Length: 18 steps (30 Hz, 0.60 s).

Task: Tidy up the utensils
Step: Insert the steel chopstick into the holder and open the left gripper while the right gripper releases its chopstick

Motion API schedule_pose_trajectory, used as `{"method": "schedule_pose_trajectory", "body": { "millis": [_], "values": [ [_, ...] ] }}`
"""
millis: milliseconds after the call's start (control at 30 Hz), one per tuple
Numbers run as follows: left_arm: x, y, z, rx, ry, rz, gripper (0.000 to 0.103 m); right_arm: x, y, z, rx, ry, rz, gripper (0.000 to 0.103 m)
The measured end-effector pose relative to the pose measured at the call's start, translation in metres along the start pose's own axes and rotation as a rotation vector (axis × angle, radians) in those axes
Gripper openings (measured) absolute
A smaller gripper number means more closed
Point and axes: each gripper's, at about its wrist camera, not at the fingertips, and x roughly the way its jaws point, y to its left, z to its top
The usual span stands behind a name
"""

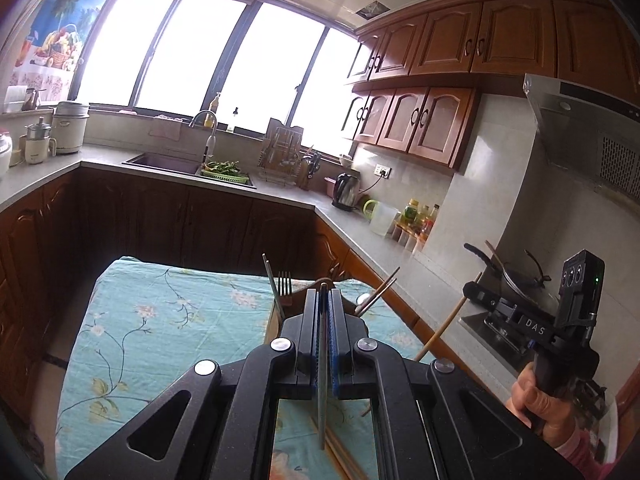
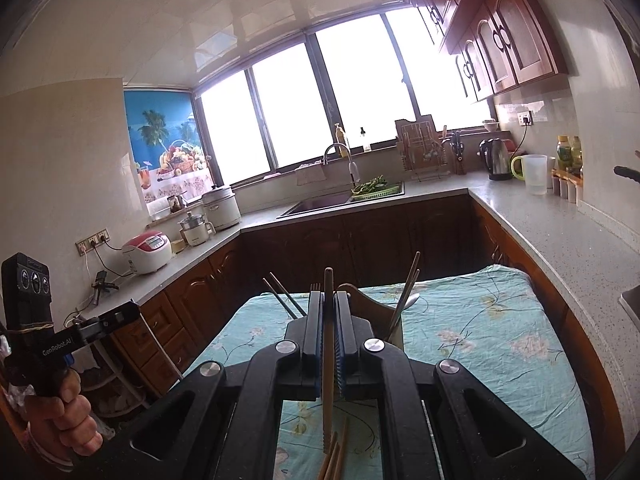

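In the left wrist view my left gripper (image 1: 323, 292) is shut on a thin grey metal chopstick (image 1: 322, 392) that runs upright between the blue pads. Behind it stands a wooden utensil holder (image 1: 294, 299) with a fork (image 1: 285, 282) and chopsticks in it. In the right wrist view my right gripper (image 2: 328, 296) is shut on a wooden chopstick (image 2: 328, 360), just in front of the same holder (image 2: 370, 306). Loose wooden chopsticks (image 2: 335, 460) lie on the cloth below. The right gripper (image 1: 474, 290) also shows at the right of the left wrist view, lifted above the table.
The table has a teal floral cloth (image 1: 160, 320). Brown cabinets and a grey counter (image 2: 560, 232) run around it, with a sink (image 2: 320, 204), a kettle (image 2: 496, 160) and a rice cooker (image 2: 146, 250). A wok (image 1: 516, 280) sits on the stove at right.
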Motion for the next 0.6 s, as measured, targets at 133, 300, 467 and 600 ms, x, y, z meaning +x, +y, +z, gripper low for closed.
{"method": "schedule_pose_trajectory", "body": {
  "millis": [133, 300, 467, 600],
  "values": [
    [0.016, 0.005, 0.012, -0.008, -0.044, 0.005, 0.002, 0.006, -0.007, 0.016, 0.012, -0.040, -0.013, 0.005],
    [0.040, 0.013, 0.023, -0.028, -0.087, 0.012, 0.002, 0.013, -0.014, 0.034, 0.024, -0.090, -0.029, 0.005],
    [0.065, 0.011, 0.025, -0.014, -0.124, 0.035, 0.002, 0.023, -0.022, 0.048, 0.038, -0.122, -0.050, 0.005],
    [0.085, 0.010, 0.021, -0.013, -0.151, 0.066, 0.002, 0.032, -0.029, 0.052, 0.050, -0.139, -0.069, 0.005]
  ]
}}
